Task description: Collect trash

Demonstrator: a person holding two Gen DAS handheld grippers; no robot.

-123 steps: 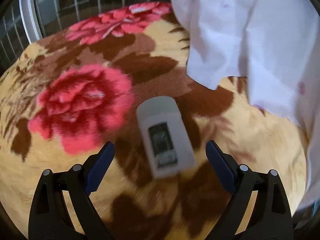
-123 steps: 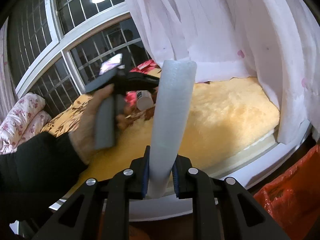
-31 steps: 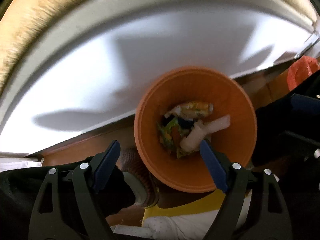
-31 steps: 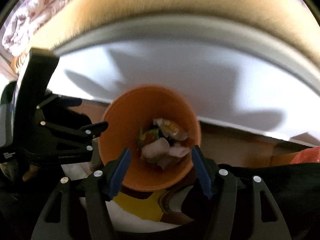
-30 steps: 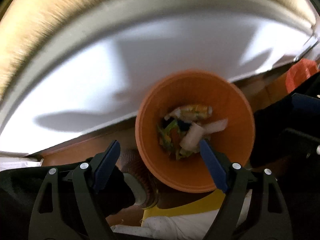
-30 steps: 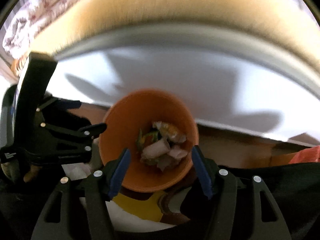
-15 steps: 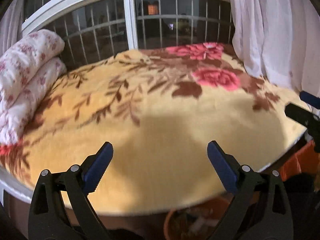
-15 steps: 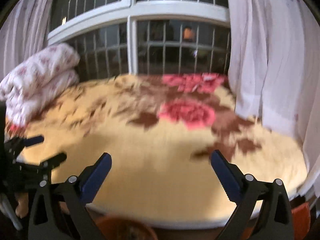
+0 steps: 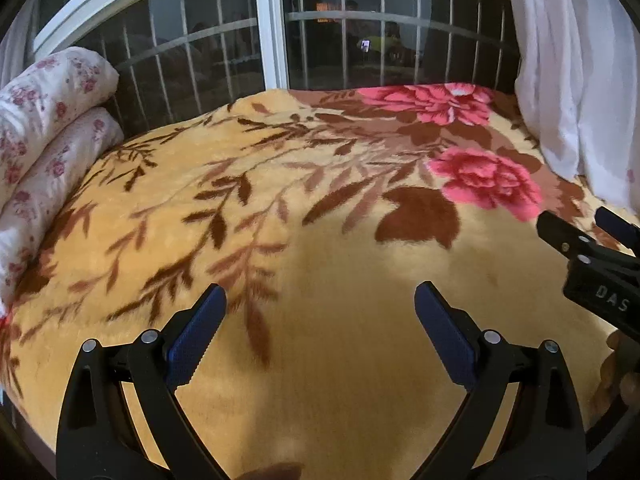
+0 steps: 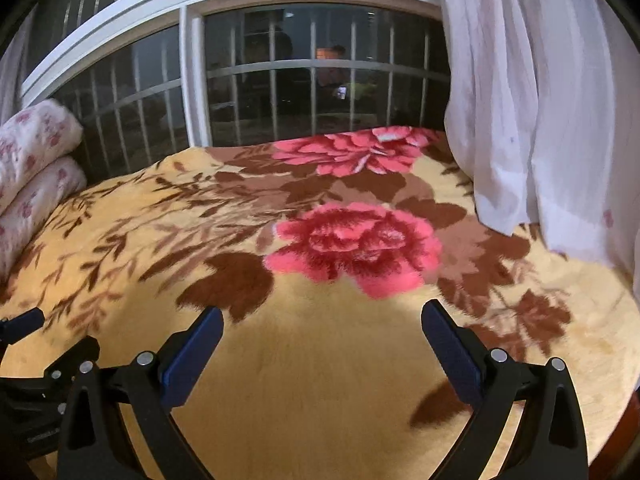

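Floral blanket [image 9: 320,360] lies seemingly bare, curtain [image 10: 540,120] draping its right edge.

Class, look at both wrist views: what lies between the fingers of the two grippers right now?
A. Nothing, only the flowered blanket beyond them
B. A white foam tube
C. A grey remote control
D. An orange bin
A: the left gripper and the right gripper both stand wide open, with only the flowered blanket showing between their fingers.

I am looking into a home bedroom at night. A bed fills the view under a plush yellow blanket [image 9: 320,208] with red roses. A folded floral quilt [image 9: 44,128] lies at its left, a barred window [image 10: 288,76] stands dark behind, and a white curtain [image 10: 532,112] hangs right.
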